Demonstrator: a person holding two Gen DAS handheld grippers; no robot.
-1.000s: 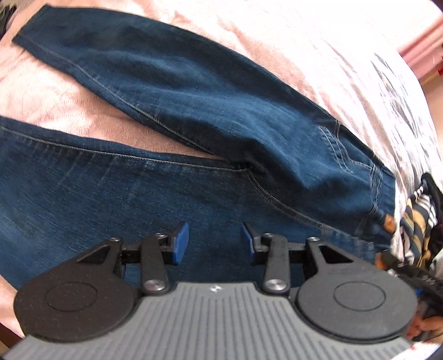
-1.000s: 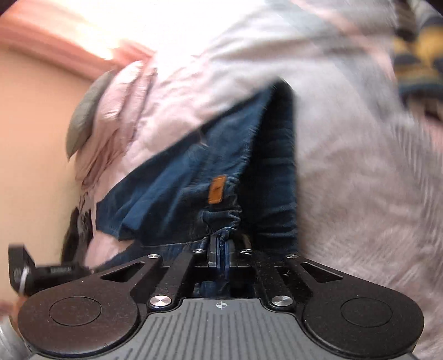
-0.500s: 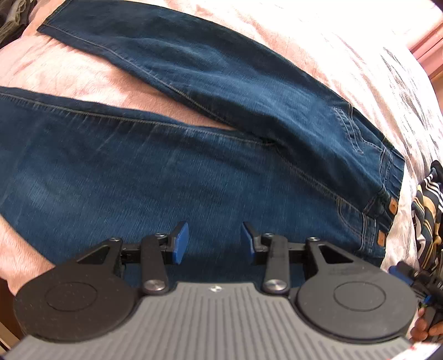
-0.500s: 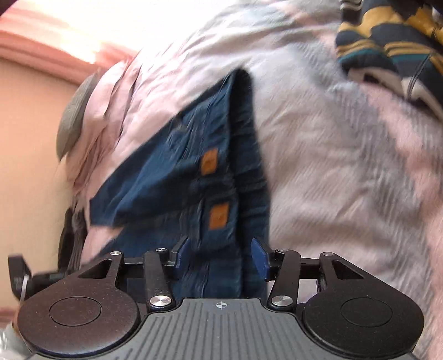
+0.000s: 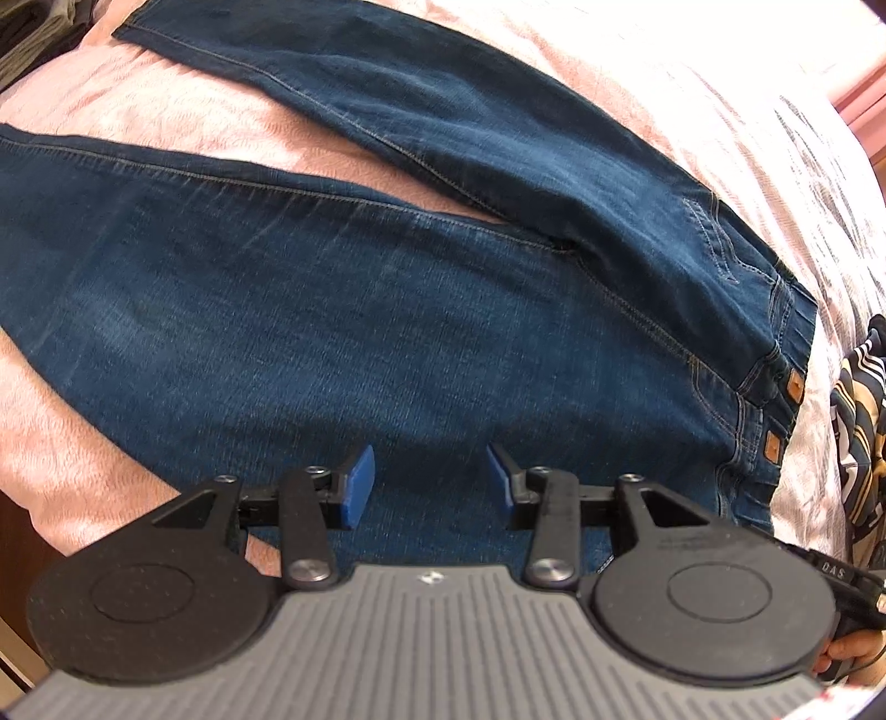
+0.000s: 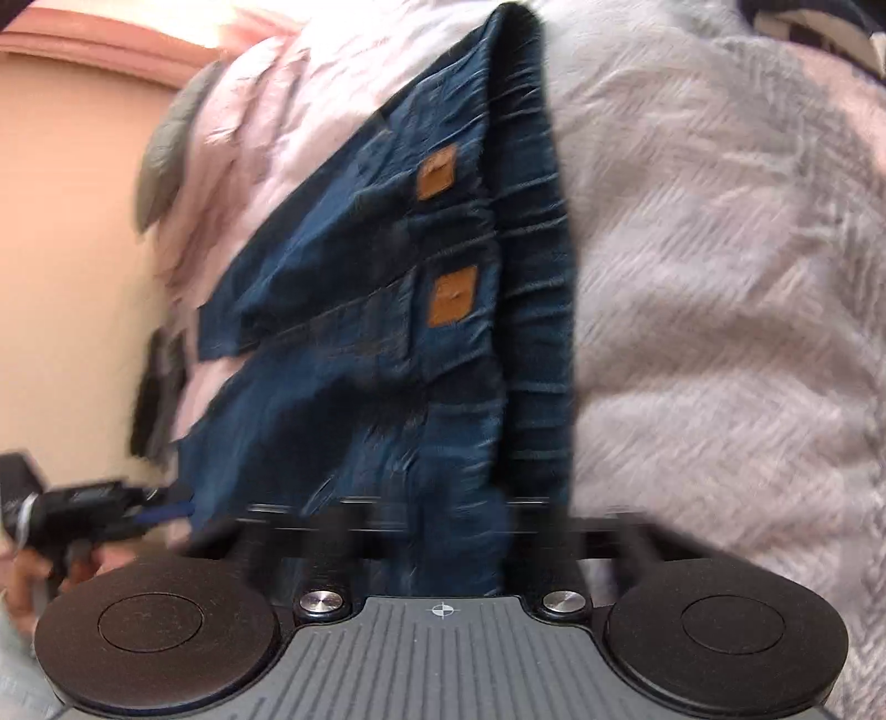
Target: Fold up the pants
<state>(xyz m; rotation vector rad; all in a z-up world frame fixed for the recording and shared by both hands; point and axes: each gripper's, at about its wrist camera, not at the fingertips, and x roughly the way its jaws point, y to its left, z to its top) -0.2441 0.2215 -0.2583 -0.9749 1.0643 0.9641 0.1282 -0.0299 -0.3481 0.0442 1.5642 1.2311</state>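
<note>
Dark blue jeans point(image 5: 332, 310) lie spread on a pink bed cover point(image 5: 166, 116), one leg stretching to the upper left and the other crossing the view's left half. The waistband with two brown patches point(image 5: 794, 385) is at the right. My left gripper point(image 5: 431, 479) hovers open over the seat and thigh area, with nothing between its blue pads. In the blurred right wrist view the waistband end of the jeans point(image 6: 387, 310) lies folded over on itself. My right gripper point(image 6: 443, 515) is open just short of it, holding nothing.
A striped black, yellow and white garment point(image 5: 861, 443) lies right of the waistband. Dark clothes point(image 5: 33, 33) sit at the far upper left. The bed's edge drops off at the lower left point(image 5: 22, 531). A peach wall point(image 6: 66, 221) and a grey cushion point(image 6: 166, 149) lie beyond the bed.
My right gripper opened, let go of the waistband and drew back from it. The jeans' waist settled flatter on the bed. The left gripper stayed open and shifted slightly.
</note>
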